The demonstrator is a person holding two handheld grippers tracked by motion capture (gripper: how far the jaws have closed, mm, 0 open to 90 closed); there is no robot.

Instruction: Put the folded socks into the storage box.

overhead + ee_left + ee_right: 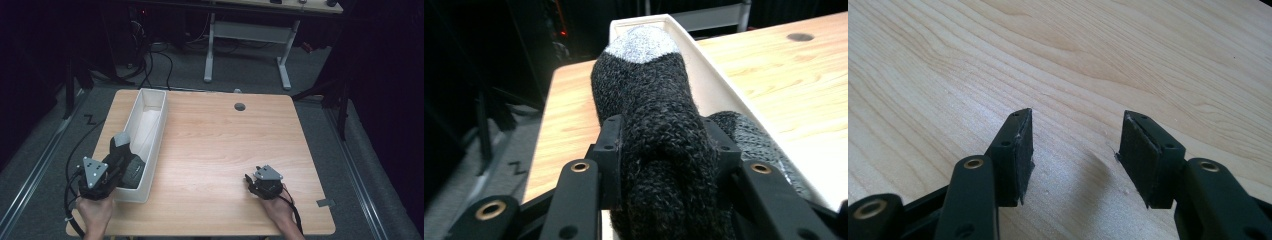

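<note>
- Dark carpeted floor (pixel 45 165) surrounds your table (pixel 215 145), a light wood top with fine grain, rounded corners and a round grey cable hole (pixel 240 106) near its far edge.
- Beyond it stands a white metal desk frame (pixel 245 45), with black cables (pixel 145 60) looped on the floor to its left.
- A small grey tag (pixel 326 203) lies on the floor just off the table's near right corner.
- Your left gripper (pixel 107 172) sits at the near left of the table, at the near end of the bin (pixel 155 107), grey three-cornered plate on top and cable trailing off the table edge.
- That bin is a long, narrow white trough of smooth plastic, with straight walls and a flat rim, running from the near left toward the far edge; its far half shows a bare white floor.
- In the left gripper view your jaws are clamped on a dark sock (pixel 659 125): chunky charcoal knit, fuzzy, with a pale grey toe pointing away from you. It bulges between the pads and hangs over the bin's left rim.
- A second knitted piece (pixel 749 140), dark and grey, lies just beside it inside the bin's near end.
- Your right gripper (pixel 262 182) is at the near right, well apart from the bin.
- In the right gripper view its jaws stand wide apart with nothing between them, black rubber pads (pixel 1020 160) close above bare wood; whether they touch it, I cannot tell.
</note>
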